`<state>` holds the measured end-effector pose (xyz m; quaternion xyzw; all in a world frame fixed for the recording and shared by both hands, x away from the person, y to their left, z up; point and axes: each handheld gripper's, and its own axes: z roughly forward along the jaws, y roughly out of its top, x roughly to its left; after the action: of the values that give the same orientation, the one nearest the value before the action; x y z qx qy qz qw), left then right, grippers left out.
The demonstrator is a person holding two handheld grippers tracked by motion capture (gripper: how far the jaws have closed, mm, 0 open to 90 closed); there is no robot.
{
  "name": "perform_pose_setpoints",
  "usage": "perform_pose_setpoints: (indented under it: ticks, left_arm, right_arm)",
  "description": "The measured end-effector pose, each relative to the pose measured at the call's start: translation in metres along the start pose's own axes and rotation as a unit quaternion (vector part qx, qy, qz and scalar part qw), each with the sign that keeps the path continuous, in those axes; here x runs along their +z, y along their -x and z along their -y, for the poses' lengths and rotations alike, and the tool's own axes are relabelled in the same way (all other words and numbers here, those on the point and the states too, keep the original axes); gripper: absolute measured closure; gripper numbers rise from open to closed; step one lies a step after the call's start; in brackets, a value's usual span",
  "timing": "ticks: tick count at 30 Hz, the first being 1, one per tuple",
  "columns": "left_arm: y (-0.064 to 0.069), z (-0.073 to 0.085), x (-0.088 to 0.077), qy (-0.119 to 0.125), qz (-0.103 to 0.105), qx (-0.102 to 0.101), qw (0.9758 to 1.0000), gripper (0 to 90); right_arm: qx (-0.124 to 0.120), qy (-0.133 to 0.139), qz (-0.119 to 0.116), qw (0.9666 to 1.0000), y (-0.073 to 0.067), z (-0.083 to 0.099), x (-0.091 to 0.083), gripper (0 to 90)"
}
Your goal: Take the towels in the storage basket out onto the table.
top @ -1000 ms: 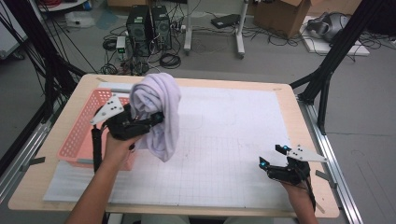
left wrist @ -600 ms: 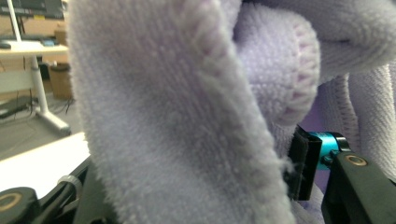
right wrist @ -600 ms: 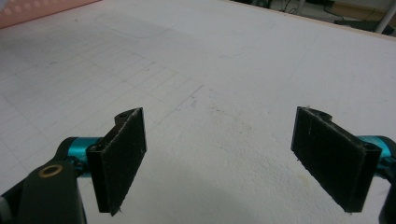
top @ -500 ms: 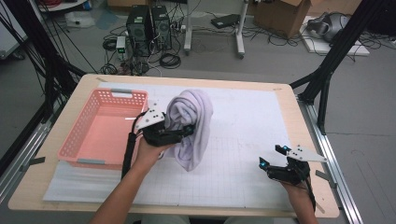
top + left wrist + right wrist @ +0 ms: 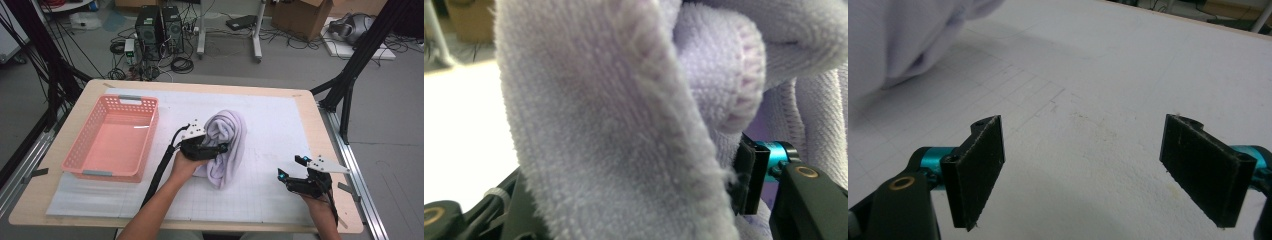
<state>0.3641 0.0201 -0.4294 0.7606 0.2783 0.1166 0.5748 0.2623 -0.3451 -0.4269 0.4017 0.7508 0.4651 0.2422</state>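
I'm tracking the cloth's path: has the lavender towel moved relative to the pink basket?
Yes. The lavender towel, earlier beside the pink basket, has been carried rightward and down onto the white mat.

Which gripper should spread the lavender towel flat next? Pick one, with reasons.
Left. The left gripper already has the lavender towel bunched between its jaws at mid-table. The right gripper sits open and empty, apart from it.

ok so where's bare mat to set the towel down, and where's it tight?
Free: the mat between the towel and the table's right edge, and the strip ahead of the right gripper. The pink basket is empty too. Tight: the gap between basket and towel, where the left gripper and its cable sit.
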Motion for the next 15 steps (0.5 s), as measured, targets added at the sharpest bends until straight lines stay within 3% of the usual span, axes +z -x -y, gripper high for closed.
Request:
perform_pose_setpoints:
  ticks: [3,8,10,11,15]
  left_arm:
    - [-0.002,0.006,0.006,-0.029,-0.011,-0.001,0.9995,41.3]
    - [-0.007,0.010,0.009,-0.058,-0.020,-0.030,0.9977,33.8]
    - [-0.007,0.009,0.008,-0.059,-0.024,-0.034,0.9973,26.0]
    - [-0.007,0.005,0.002,-0.059,-0.036,-0.034,0.9970,23.6]
    - [-0.007,-0.007,-0.020,-0.047,-0.045,-0.027,0.9975,21.3]
  right_arm:
    - [-0.001,0.000,0.000,1.0000,0.000,0.000,0.000,16.9]
    - [-0.002,-0.001,0.001,1.0000,0.000,0.000,0.000,16.9]
    - [-0.002,0.000,0.001,1.0000,0.000,0.000,0.000,16.9]
    - [-0.002,-0.001,0.002,1.0000,0.000,0.000,0.000,16.9]
    - [-0.002,-0.003,0.002,1.0000,0.000,0.001,0.001,16.9]
